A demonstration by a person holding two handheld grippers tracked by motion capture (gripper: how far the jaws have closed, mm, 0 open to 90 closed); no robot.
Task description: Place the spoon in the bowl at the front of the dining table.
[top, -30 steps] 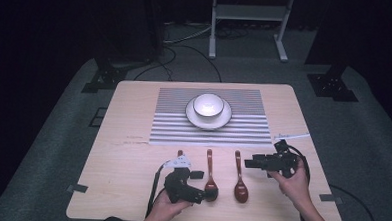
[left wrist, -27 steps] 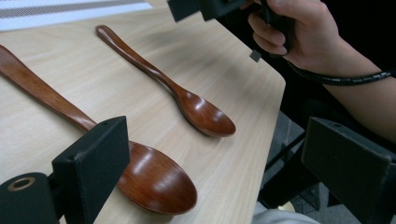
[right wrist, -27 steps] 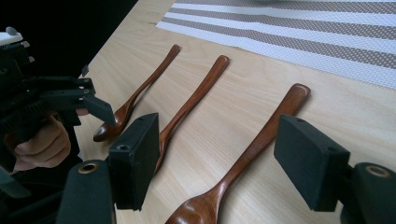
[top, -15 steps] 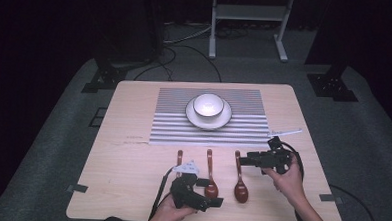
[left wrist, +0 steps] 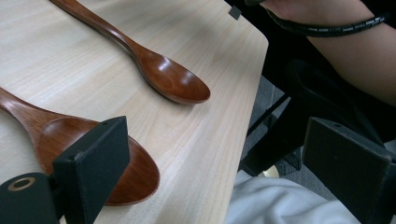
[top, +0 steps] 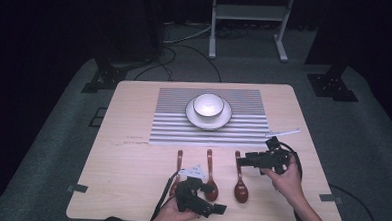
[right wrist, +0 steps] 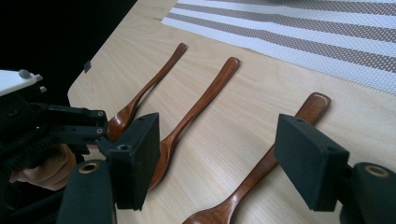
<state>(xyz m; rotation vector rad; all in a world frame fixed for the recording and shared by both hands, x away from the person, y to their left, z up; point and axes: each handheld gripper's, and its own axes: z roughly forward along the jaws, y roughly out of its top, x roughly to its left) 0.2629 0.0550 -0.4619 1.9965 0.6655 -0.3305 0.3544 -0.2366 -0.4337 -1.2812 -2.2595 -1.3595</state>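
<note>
Dark floor and cables surround a pale wooden bench (top: pixel 132 158) that carries a striped mat (top: pixel 208 133) toward its 12 o'clock half. On the mat stands a white bowl (top: pixel 208 104) on a white plate (top: pixel 223 119).

Three brown wooden spoons lie side by side just beyond the mat's near edge, handles pointing to 12 o'clock and bowls to 6 o'clock. The left spoon (top: pixel 179 160) is partly covered by the left hand-held gripper (top: pixel 219 209), which sits at the bench's 6 o'clock edge. Its jaws stand wide apart and hold nothing. In the left gripper view one jaw hangs over the bowl of the middle spoon (left wrist: pixel 70 140), and the other jaw is out past the bench edge. The right spoon (left wrist: pixel 159 74) lies further off in that view.

The right hand-held gripper (top: pixel 241 161) is at about 4 o'clock on the bench, pointing toward 9 o'clock. Its jaws are also wide open and empty. In the right gripper view they straddle the handle of the right spoon (right wrist: pixel 261 177) without touching it.
</note>
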